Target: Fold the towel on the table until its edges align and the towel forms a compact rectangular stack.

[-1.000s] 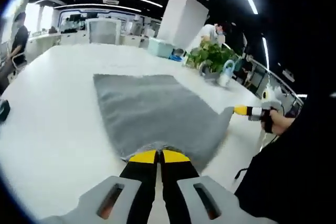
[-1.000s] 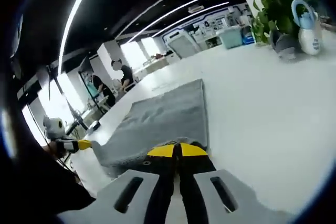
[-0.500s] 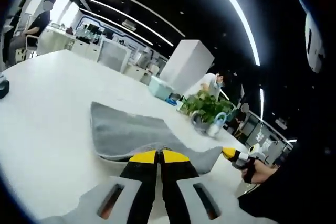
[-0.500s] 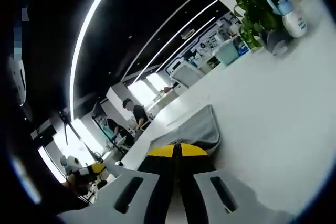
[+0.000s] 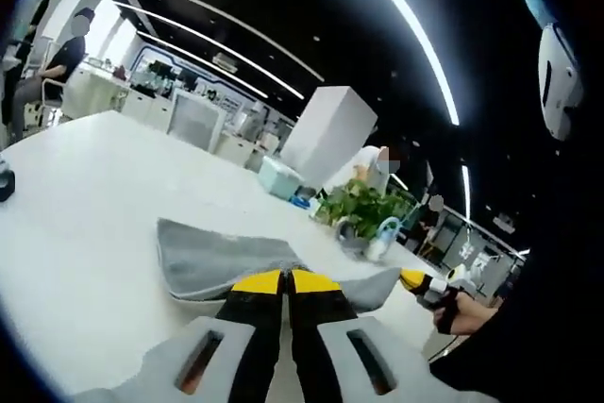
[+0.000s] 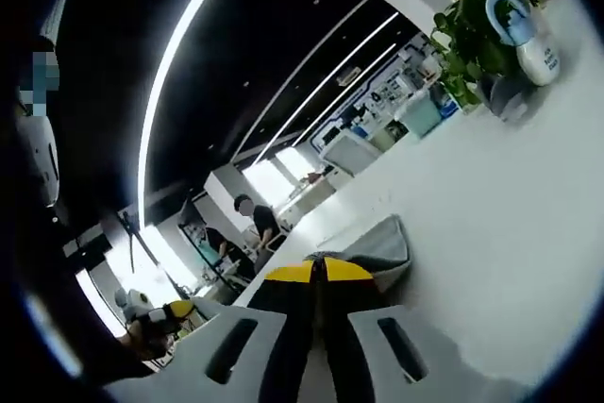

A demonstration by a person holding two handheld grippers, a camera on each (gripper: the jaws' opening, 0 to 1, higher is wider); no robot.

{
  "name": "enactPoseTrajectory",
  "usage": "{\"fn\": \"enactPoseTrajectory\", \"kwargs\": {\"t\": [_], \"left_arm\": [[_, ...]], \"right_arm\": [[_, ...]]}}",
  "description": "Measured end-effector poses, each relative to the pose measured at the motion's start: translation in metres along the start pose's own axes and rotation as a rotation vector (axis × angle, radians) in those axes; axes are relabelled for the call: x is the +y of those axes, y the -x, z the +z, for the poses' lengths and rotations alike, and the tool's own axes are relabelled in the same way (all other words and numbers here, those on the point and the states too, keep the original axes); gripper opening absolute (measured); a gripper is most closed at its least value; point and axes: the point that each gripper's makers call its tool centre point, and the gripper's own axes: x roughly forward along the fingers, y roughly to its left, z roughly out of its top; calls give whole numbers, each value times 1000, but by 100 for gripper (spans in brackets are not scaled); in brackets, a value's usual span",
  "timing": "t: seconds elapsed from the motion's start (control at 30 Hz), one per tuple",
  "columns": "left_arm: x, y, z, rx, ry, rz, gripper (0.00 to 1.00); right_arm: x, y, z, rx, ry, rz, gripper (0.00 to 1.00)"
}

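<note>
A grey towel (image 5: 222, 256) lies on the white table (image 5: 75, 195), its near edge lifted off the surface. My left gripper (image 5: 286, 280) is shut on the towel's near corner, yellow tips pressed together. In the left gripper view the other gripper (image 5: 412, 279) shows at the right, holding the towel's other near corner, a hand behind it. My right gripper (image 6: 316, 271) is shut on its corner of the towel (image 6: 382, 244), which curls up beyond the tips. The left gripper (image 6: 177, 309) appears at the lower left of the right gripper view.
A potted plant (image 5: 362, 207) and a white spray bottle (image 5: 381, 238) stand on the table's far right; they also show as plant (image 6: 469, 18) and bottle (image 6: 528, 37). A teal box (image 5: 279, 177) sits further back. People stand by desks in the background.
Both grippers have risen with the towel's near edge, carrying it forward over the rest. The flat grey sheet now looks foreshortened and partly doubled.
</note>
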Motion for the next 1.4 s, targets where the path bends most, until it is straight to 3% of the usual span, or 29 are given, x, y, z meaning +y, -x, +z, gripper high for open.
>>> {"fn": "enactPoseTrajectory", "kwargs": {"t": [0.23,0.3,0.37,0.57,0.8,1.13,1.4], "left_arm": [[-11,1,17,-57,23,58,1],[-15,0,20,-67,20,70,1],[-19,-1,23,-80,25,76,1],[-28,-2,30,-104,11,84,1],[-28,12,39,-153,20,121,1],[-29,23,49,-189,19,134,1],[-29,31,47,-175,-6,141,1]], "right_arm": [[4,6,13,8,-17,41,0],[7,10,13,79,63,60,0],[11,12,16,98,91,72,0],[18,18,33,83,103,90,0],[31,22,46,84,148,111,0],[45,21,50,95,196,150,0],[46,26,51,115,228,143,0]]}}
